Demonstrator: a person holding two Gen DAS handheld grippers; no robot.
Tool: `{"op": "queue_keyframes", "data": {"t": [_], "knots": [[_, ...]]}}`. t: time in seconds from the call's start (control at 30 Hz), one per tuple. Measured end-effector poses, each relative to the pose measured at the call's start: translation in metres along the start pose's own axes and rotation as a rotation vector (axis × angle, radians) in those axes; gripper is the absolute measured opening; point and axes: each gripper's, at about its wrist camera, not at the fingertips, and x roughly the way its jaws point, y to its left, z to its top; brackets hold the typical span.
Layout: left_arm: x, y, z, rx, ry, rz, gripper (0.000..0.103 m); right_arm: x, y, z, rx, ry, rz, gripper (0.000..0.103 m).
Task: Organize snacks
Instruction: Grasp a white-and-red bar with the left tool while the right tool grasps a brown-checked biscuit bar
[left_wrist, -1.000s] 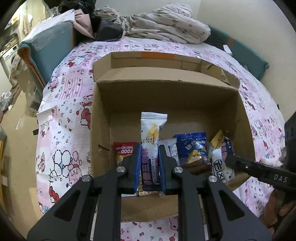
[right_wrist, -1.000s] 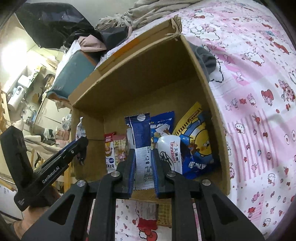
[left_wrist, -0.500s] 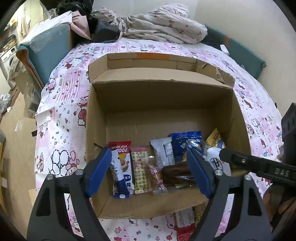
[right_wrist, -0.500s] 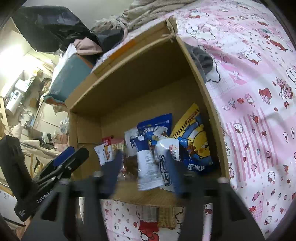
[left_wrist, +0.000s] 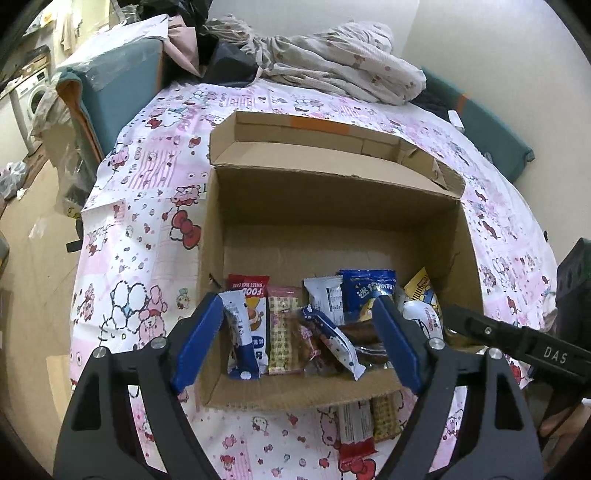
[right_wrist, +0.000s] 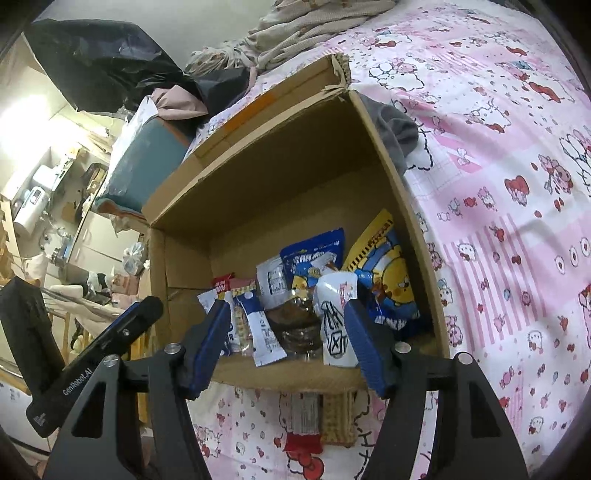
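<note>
Pink cartoon-print bed (left_wrist: 147, 236) w/ an open cardboard box (left_wrist: 332, 395) on it; crumpled bedding (left_wrist: 332, 70) piled at the far end, teal cushion (left_wrist: 114, 92) far left.

Snacks sit along the near wall of the box, rest of its floor bare. From the left: white-blue pack (left_wrist: 240, 332) leaning upright, red pack (left_wrist: 251, 291) behind it, checkered cracker bar (left_wrist: 282, 328), white-blue wrapper (left_wrist: 332, 341) lying tilted on top, dark cookie pack (left_wrist: 365, 343), blue bag (left_wrist: 367, 295), yellow bag (left_wrist: 421, 288) against the right wall. Right cam also shows a white pouch (right_wrist: 334, 314) standing just before the yellow bag.

Left gripper (left_wrist: 295, 343) over the near edge of the box, fingers (left_wrist: 195, 343) spread wide, holding nothing; the left finger is just beside the white-blue pack, contact unclear, and the tilted wrapper and cracker bar lie between the two.

Right gripper (right_wrist: 288, 343) also at the near edge, fingers (right_wrist: 365, 350) spread wide, empty; the white pouch is just inside the right finger, the cookie pack and wrapper between them.

Two more bars, red-white bar (left_wrist: 354, 428) and waffle bar (left_wrist: 384, 417), lie on the bed outside the box, just near of its front wall.
</note>
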Motion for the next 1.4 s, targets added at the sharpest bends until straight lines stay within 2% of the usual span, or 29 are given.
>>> {"op": "queue_keyframes", "data": {"t": [0.3,0.57,0.8,1.17,1.4], "knots": [[-0.015,0.002,-0.012,-0.019,0.006,-0.011,0.08,-0.023,-0.004,-0.017,0.01,-0.014,-0.021,0.067],[-0.026,0.002,-0.025,-0.009,0.006,-0.013,0.08,-0.028,-0.013,-0.034,0.039,0.012,-0.054,0.067],[-0.026,0.011,-0.037,-0.047,0.048,-0.007,0.08,-0.021,-0.021,-0.046,0.063,0.054,-0.102,0.067],[-0.023,0.013,-0.057,-0.045,0.095,0.018,0.08,-0.011,-0.035,-0.054,0.098,0.112,-0.16,0.067],[-0.011,0.031,-0.066,-0.121,0.161,0.036,0.08,0.005,-0.053,-0.058,0.18,0.183,-0.158,0.067]]}}
